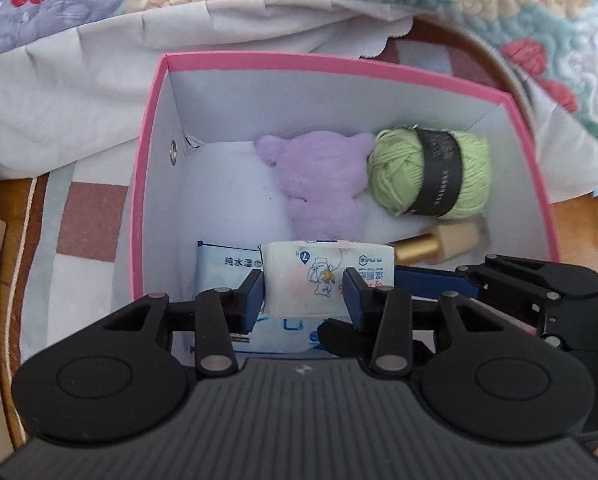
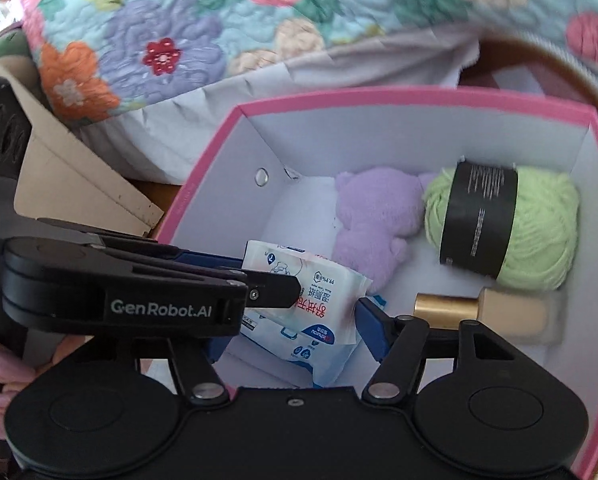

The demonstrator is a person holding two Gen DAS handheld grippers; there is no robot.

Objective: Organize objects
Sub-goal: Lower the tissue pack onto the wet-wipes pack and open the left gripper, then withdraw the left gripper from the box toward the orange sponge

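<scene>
A pink box (image 1: 151, 128) with white inside holds a purple plush bear (image 1: 319, 180), a green yarn ball (image 1: 431, 172), a beige bottle with gold cap (image 1: 439, 244) and a flat blue wipes pack (image 1: 227, 264). My left gripper (image 1: 303, 288) is shut on a small white wipes packet (image 1: 323, 276), held low inside the box over the blue pack. In the right wrist view the packet (image 2: 315, 292) sits between the left gripper's fingers (image 2: 275, 290). My right gripper (image 2: 295, 340) is open at the box's near edge, empty, around the blue pack (image 2: 319, 348).
A floral quilt (image 1: 99, 0) and white cloth (image 1: 79, 92) lie behind the box (image 2: 203, 184). A checked cloth (image 1: 87, 216) covers the wooden table. A beige cardboard piece (image 2: 79, 184) stands left of the box.
</scene>
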